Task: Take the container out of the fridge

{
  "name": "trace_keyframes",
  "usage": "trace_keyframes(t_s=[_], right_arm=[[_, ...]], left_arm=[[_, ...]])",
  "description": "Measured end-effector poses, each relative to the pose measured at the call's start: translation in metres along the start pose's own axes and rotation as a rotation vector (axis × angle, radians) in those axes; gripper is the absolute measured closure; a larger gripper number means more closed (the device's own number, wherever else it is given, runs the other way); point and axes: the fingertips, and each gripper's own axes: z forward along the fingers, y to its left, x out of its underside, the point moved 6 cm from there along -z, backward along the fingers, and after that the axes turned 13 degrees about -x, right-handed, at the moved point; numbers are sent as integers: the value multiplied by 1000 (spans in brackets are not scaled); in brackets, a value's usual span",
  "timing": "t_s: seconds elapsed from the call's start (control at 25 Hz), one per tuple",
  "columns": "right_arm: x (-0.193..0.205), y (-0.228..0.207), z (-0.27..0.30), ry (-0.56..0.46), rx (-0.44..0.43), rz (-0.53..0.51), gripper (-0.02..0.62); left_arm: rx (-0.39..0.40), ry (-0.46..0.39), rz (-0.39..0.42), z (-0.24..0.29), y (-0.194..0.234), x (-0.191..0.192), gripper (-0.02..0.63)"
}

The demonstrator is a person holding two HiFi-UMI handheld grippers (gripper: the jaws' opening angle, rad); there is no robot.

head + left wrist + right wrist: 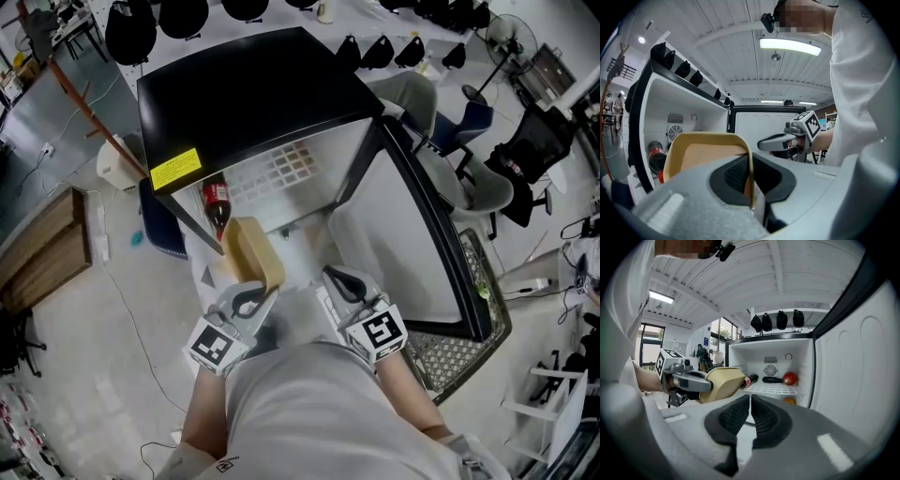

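Note:
A tan plastic container (251,251) hangs in the air in front of the open fridge (244,94), outside its shelves. My left gripper (251,298) is shut on its near rim. In the left gripper view the thin rim of the container (703,154) is pinched between the dark pads (736,173). My right gripper (337,277) is beside it to the right, shut and empty. In the right gripper view its pads (736,416) meet with nothing between them. That view also shows the container (723,383) and the left gripper (686,380) at the left.
The fridge door (412,234) stands open to the right. Inside are a cola bottle (749,379), a dark long vegetable (772,379), a red round fruit (790,378) on the wire shelf and an orange one (790,401) below. Office chairs (487,178) stand behind the door.

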Motion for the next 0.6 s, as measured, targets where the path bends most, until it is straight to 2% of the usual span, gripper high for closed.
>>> trace_keyframes(t_s=[0.2,0.6], right_arm=[[0,2,2,-7,-6,-2,581],[2,3,-1,3,-9,3,581]], left_arm=[[1,-6,-6,0,1,-5,594],[-10,36,2,-3,3,10,594]])
